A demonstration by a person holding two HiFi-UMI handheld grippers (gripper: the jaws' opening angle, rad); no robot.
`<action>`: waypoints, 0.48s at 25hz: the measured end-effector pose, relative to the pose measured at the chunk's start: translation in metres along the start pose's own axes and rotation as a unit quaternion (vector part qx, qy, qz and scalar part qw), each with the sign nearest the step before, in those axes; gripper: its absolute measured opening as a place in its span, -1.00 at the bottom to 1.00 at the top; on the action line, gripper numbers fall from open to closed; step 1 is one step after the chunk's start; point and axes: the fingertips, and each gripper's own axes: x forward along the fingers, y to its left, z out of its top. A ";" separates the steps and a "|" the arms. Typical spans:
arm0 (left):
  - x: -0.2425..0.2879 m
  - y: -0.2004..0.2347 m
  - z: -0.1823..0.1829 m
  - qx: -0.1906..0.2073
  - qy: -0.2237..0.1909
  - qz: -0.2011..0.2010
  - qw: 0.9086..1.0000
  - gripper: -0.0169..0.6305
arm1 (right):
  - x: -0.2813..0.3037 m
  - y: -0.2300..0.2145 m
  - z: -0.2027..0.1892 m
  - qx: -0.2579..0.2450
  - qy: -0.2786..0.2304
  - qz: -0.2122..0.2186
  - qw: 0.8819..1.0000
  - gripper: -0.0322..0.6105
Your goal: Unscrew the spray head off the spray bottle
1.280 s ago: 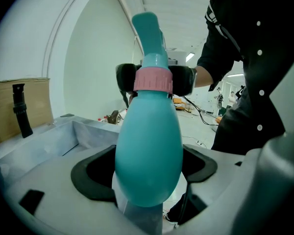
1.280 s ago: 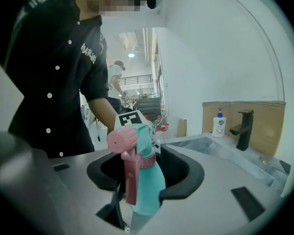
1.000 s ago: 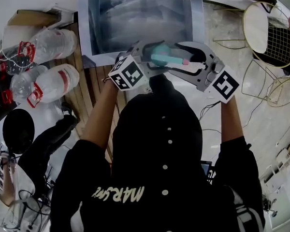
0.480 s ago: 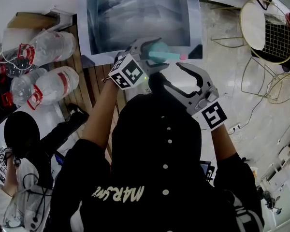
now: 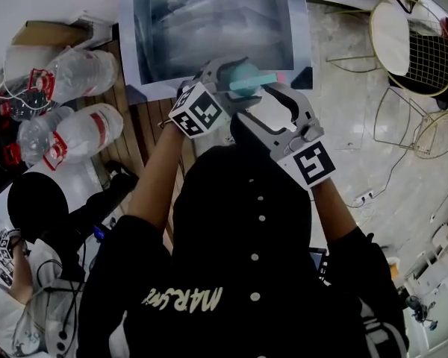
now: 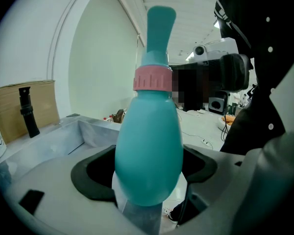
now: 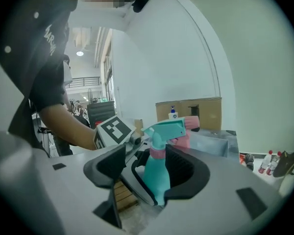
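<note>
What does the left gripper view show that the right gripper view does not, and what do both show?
Only the left gripper view: the left gripper shut on the spray bottle at its teal body, seen close from behind the jaws. Only the right gripper view: the spray head from the side with its pink nozzle tip, the left gripper's marker cube and the person's forearm. Both: the pink collar, the cardboard box and the grey tray.

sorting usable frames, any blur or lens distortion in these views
Head view: sharp, evenly lit, edges bowed. Left gripper view: fisheye with dark corners, spray bottle close and bulged. Right gripper view: same dark rim, foreground slightly soft.
</note>
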 end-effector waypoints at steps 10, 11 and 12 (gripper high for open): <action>0.000 0.000 0.000 0.002 0.007 0.001 1.000 0.32 | 0.013 -0.007 0.003 -0.011 0.010 -0.005 1.000 -0.07; 0.000 0.000 0.000 0.002 0.008 0.002 1.000 0.32 | 0.015 -0.007 0.003 -0.012 0.010 -0.004 1.000 -0.07; 0.000 0.000 -0.001 0.003 0.009 0.002 1.000 0.32 | 0.017 -0.007 0.003 -0.013 0.010 -0.003 1.000 -0.07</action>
